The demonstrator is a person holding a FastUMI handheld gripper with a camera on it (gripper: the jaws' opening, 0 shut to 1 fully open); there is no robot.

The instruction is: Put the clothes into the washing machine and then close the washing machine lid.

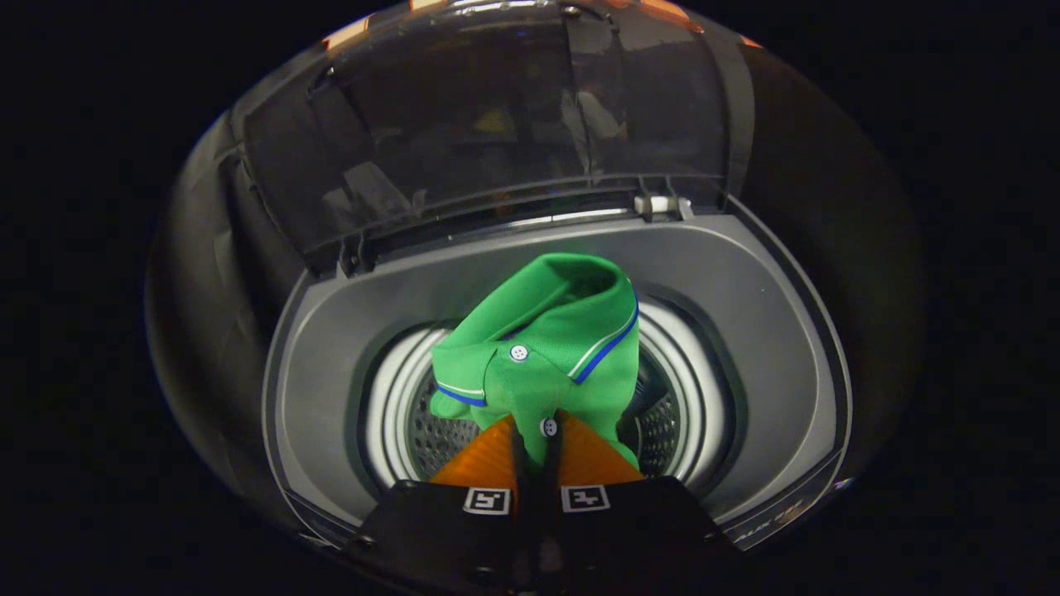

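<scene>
The dark booth falls away on every side of a top-loading washer (745, 348), whose grey top deck rings a round opening onto the perforated steel drum (439, 439). The tinted lid (497, 124) stands raised behind the opening, hinged along the far edge of the deck, so the way down is open. The tool (537, 451) is clenched on a green shirt (546, 348): both fingers press together on the fabric at the button placket, just below the collar, with almost no gap left between them. The shirt hangs bunched directly ahead of the fingers and directly over the mouth of the drum, which lies beyond and below it (the deck and lid sit further off still). Its long axis runs roughly along the line of the fingers, out from the pinch toward the lid, with the collar and its blue and white trim pointing up and away at the far end; one cuff droops to the left over the drum's rim. By my reading the shirt is not yet inside, and the coming move is a straight drop into the drum before letting go; the lid remains to be shut.
</scene>
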